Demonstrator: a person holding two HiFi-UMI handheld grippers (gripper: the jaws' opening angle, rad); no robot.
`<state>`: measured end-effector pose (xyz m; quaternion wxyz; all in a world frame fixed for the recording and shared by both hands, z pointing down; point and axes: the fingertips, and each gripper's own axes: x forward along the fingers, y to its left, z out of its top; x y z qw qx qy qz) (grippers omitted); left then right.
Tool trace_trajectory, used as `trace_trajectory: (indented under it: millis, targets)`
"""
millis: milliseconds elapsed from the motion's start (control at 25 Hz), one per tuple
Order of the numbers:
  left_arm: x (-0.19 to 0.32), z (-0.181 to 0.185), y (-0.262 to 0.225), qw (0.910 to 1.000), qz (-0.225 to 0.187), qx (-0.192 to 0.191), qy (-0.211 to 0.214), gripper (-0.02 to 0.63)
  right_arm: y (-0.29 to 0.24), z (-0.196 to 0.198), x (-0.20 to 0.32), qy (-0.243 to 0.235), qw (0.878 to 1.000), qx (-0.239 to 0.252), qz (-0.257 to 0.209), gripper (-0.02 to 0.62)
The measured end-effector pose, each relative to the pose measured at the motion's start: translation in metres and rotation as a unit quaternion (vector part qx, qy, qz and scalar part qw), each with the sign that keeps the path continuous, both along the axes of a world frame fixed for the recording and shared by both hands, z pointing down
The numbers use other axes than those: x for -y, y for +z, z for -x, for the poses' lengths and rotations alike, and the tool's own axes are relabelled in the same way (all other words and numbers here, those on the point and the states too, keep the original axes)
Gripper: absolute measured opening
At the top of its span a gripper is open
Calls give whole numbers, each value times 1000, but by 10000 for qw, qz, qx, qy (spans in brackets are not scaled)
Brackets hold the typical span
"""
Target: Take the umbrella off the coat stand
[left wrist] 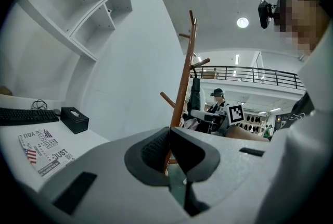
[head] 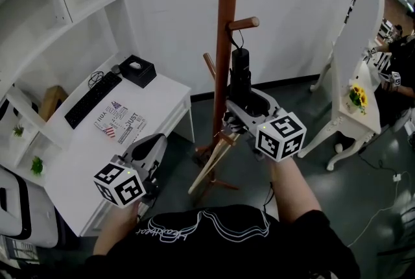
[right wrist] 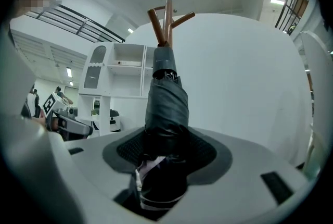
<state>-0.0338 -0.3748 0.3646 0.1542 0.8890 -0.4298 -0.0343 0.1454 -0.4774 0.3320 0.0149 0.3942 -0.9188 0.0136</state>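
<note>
While the folded black umbrella (head: 240, 80) hangs, apparently by its strap, from a peg (head: 245, 24) on the right of the coat stand (head: 225, 44), the right tongs (right wrist: 166, 152) are clamped round its lower body. Recommended: raise it until the strap clears the peg's tip, then draw it away from the pole. A sideways pull risks rocking the stand. Left tongs (left wrist: 169, 151) are together and empty, beside the white desk (head: 162, 99) at left.

Pole (head: 225, 44) + peg (head: 244, 24) tight by umbrella (head: 240, 76); desk (head: 162, 99) L, open floor (head: 305, 102) R.
</note>
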Motion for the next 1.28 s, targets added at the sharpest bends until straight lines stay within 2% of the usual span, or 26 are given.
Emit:
trace_trajectory:
  millis: [360,720,1000,1280]
  targets:
    - [-5,10,-5,10000,-51,-60,-23,6,-35,-2,-11,58,9994,77,-335,239]
    - [-13,18,-13,9998,-148,-131,85,6,-64,-13,-28,317,9975,216,-592,239]
    - [-20,29,-19,9989,-262,-172,352,6,-81,-17,-52,692,9944,255,-752,239]
    - [-36,33,-22,9957,-326,-148,858,6,-82,0,-100,915,9919,371,-796,239]
